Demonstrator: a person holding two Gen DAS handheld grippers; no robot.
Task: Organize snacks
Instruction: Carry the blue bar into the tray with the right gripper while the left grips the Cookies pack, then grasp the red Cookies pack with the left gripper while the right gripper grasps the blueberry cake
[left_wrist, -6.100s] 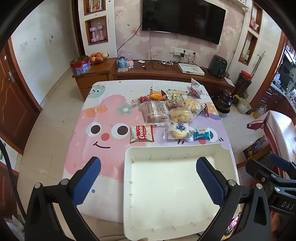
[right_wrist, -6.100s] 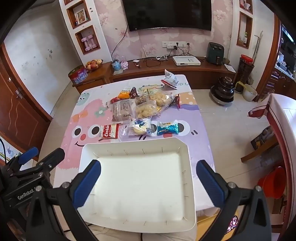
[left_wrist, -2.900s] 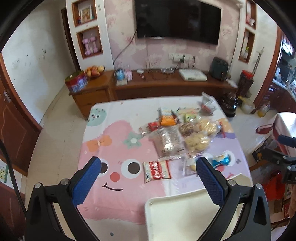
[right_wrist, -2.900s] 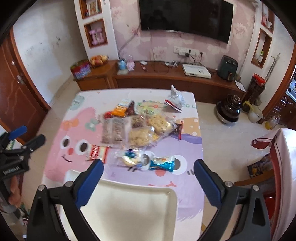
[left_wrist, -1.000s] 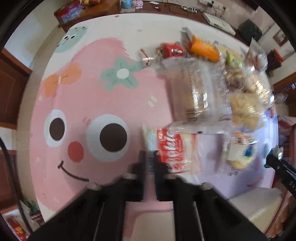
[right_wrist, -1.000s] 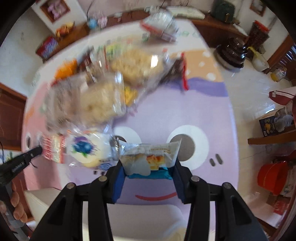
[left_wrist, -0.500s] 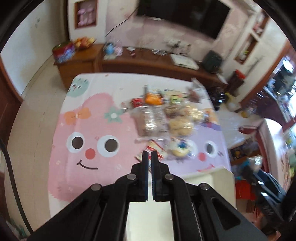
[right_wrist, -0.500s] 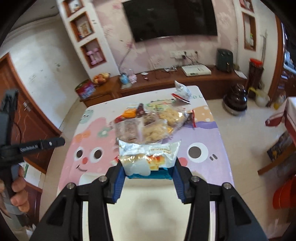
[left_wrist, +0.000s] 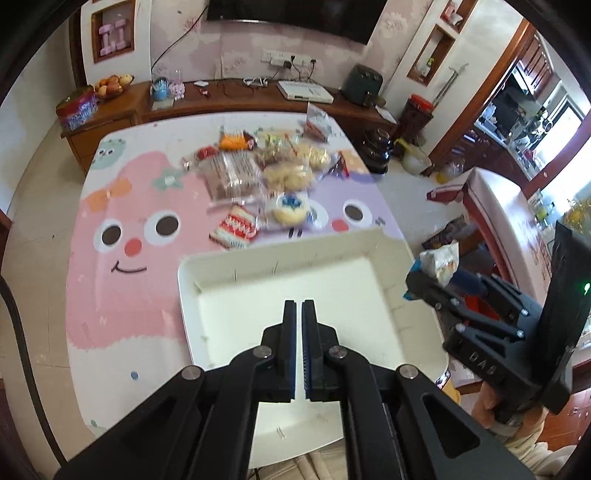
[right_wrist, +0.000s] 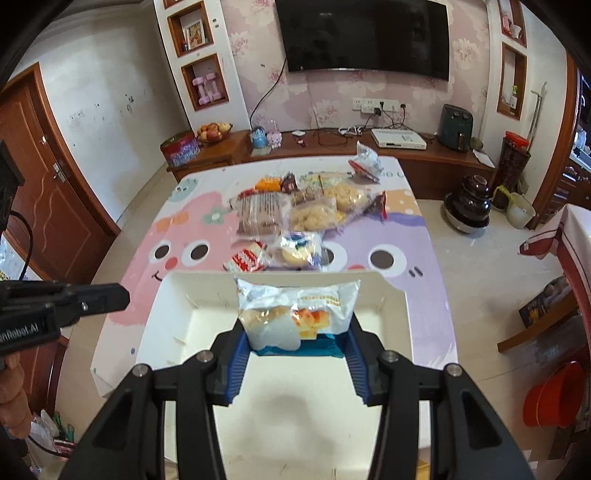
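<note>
Two tools hover over one empty white tray (right_wrist: 397, 314) on the desk (right_wrist: 424, 236). The right tool (right_wrist: 295, 354) grips one blue-and-white snack packet (right_wrist: 295, 314) above it; the left tool (left_wrist: 299, 354) is pinched closed, holding nothing. A loose snack pile (right_wrist: 306, 214) lies beyond the tray.

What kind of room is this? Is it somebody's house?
Most likely a living room in a home. A big TV hangs on flowery wallpaper above a long wooden cabinet with a fruit bowl, and the snacks sit on a table with a cartoon tablecloth.
</note>
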